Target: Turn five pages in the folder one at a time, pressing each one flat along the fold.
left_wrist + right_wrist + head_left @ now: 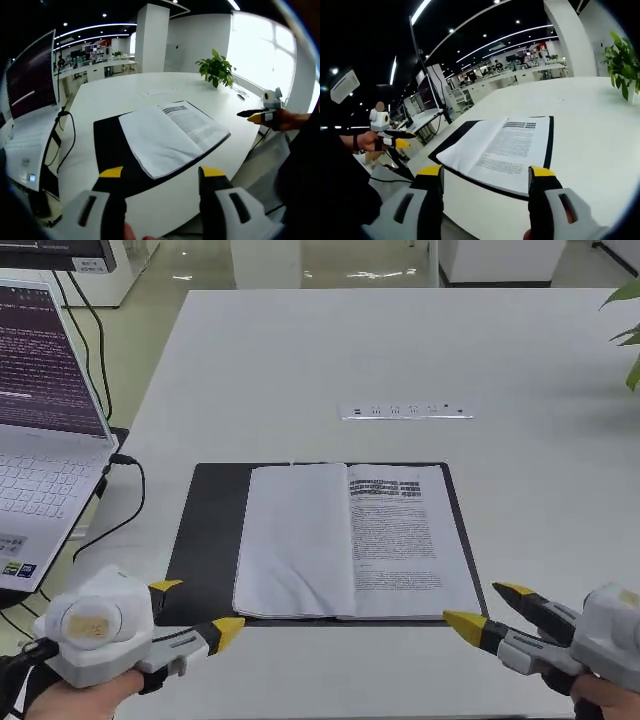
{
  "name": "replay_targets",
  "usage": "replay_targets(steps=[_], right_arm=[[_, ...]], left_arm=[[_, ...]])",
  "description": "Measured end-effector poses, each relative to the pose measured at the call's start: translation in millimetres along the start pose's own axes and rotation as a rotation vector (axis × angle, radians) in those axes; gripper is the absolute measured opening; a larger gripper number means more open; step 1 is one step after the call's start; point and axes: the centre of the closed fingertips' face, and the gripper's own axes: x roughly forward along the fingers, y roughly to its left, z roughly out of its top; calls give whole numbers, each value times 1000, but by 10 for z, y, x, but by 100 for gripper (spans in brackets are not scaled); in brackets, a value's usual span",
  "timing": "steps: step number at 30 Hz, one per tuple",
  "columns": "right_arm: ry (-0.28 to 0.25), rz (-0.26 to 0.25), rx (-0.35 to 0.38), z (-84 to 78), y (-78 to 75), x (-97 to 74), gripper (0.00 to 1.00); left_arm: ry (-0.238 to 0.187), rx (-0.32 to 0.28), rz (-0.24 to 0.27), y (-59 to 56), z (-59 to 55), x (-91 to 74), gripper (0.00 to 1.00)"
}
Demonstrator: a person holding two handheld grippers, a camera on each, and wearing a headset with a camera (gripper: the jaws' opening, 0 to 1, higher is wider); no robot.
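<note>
A black folder (205, 540) lies open on the white table (400, 350), its stack of pages spread flat. The left page (295, 540) is blank and the right page (400, 540) carries printed text. My left gripper (197, 610) hovers open near the folder's front left corner, with nothing between its yellow-tipped fingers. My right gripper (490, 610) is open too, just off the front right corner, and holds nothing. The folder (107, 145) and its pages (165, 135) lie ahead of the left gripper (162, 172). The right gripper (485, 171) faces the printed page (512, 145).
An open laptop (40, 440) stands at the table's left edge, with a black cable (130, 510) trailing toward the folder. A socket strip (405, 411) is set into the table beyond the folder. A potted plant (630, 330) is at the far right.
</note>
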Motion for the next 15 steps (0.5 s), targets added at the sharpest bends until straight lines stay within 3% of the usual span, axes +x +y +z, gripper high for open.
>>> replay_targets(steps=[9,15], right_arm=[[-14,-33,-38,116,12,-12,75],[-19,-39,-44,167,-3,-51,76]], left_arm=[[-46,-17,0,-45,149,-64,66],[-55,-11,14,-3,206,-68,69]])
